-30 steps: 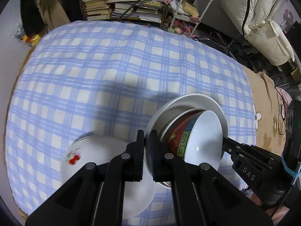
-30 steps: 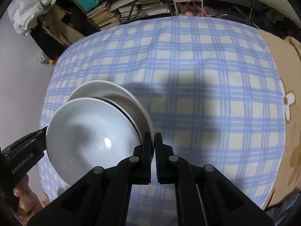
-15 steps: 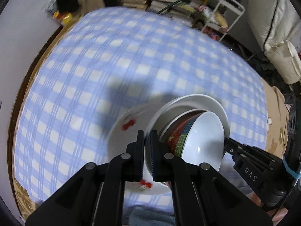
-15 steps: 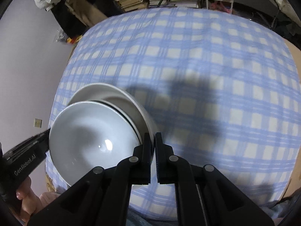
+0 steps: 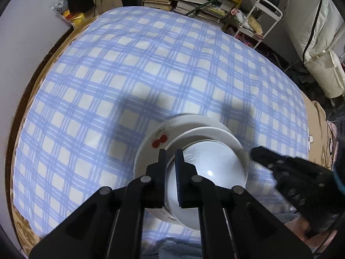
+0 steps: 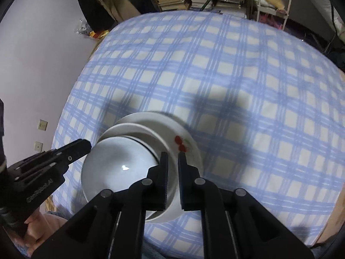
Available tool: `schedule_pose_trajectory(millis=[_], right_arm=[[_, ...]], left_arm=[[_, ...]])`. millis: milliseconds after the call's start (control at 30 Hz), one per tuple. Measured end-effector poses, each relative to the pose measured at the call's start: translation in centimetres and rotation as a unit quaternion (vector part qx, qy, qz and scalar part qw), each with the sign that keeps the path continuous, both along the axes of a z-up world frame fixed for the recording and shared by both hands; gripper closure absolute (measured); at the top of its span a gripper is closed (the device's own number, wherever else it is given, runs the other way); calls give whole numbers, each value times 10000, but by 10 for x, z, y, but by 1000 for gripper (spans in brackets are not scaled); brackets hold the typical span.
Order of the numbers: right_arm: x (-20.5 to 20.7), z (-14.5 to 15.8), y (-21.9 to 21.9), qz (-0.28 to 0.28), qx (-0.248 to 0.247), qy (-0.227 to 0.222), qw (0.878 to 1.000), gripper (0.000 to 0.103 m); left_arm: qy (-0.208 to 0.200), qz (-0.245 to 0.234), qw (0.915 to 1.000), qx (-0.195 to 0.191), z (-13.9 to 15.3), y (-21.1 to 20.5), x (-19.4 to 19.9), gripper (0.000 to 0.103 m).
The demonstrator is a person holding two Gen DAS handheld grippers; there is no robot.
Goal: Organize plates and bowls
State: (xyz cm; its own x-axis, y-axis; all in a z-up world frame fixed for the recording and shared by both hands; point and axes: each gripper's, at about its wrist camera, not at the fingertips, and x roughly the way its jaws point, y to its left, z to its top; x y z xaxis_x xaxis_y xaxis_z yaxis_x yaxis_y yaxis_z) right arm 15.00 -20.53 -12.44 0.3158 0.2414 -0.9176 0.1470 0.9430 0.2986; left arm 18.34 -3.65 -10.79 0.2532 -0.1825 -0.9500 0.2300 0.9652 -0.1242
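Observation:
A white bowl sits in a white plate, and both rest over a larger white plate with red cherries on the blue checked tablecloth. My left gripper is shut on the left rim of the white plate and bowl. My right gripper is shut on the right rim of the same stack. The cherry plate shows beneath it in the right wrist view. Each gripper appears in the other's view, the right and the left.
The table's dark wooden edge runs along the left. Shelves of books and a white cart stand beyond the far edge. A brown blanket lies at the right. A lilac wall is on the left.
Both grippers carried the white plate and bowl leftward and levelled them over the cherry plate. The bowl, tilted before and showing its red patterned side, now sits level.

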Motion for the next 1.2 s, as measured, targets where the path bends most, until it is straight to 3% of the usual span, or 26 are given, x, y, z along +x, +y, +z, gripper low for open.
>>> schedule_pose_trajectory(millis=[167, 267, 300, 333, 367, 467, 633, 833, 1067, 1200], right_arm=[[-18, 19, -5, 59, 109, -353, 9993, 90], [-33, 34, -4, 31, -41, -741, 9972, 68], [-40, 40, -5, -17, -56, -902, 9959, 54], [-44, 44, -5, -44, -78, -1005, 9949, 46], [-50, 50, -5, -70, -126, -1148, 9933, 46], [-67, 65, -3, -75, -403, -1501, 9878, 39], [-96, 82, -8, -155, -383, -2115, 9765, 18], [-121, 89, -10, -296, -544, -2637, 9626, 5], [-147, 100, -9, -466, -921, -3343, 9368, 0], [-156, 103, -5, -451, -1175, -3563, 9259, 0]], left_arm=[[-490, 78, 9982, 332, 14, 10, -18, 89], [-963, 161, 9931, 651, 34, 16, -35, 85], [-1097, 196, 9913, 705, 43, 16, -41, 83], [-1217, 218, 9896, 733, 48, 19, -46, 80], [-1353, 232, 9875, 774, 53, 21, -53, 77], [-1790, 236, 9782, 1023, 63, 26, -74, 65], [-2361, 289, 9640, 1185, 74, 34, -105, 33], [-2945, 481, 9496, 957, 84, 42, -134, 20], [-3867, 348, 9157, 1031, 100, 35, -167, 13], [-4116, 274, 9046, 1070, 102, 29, -180, 9]])
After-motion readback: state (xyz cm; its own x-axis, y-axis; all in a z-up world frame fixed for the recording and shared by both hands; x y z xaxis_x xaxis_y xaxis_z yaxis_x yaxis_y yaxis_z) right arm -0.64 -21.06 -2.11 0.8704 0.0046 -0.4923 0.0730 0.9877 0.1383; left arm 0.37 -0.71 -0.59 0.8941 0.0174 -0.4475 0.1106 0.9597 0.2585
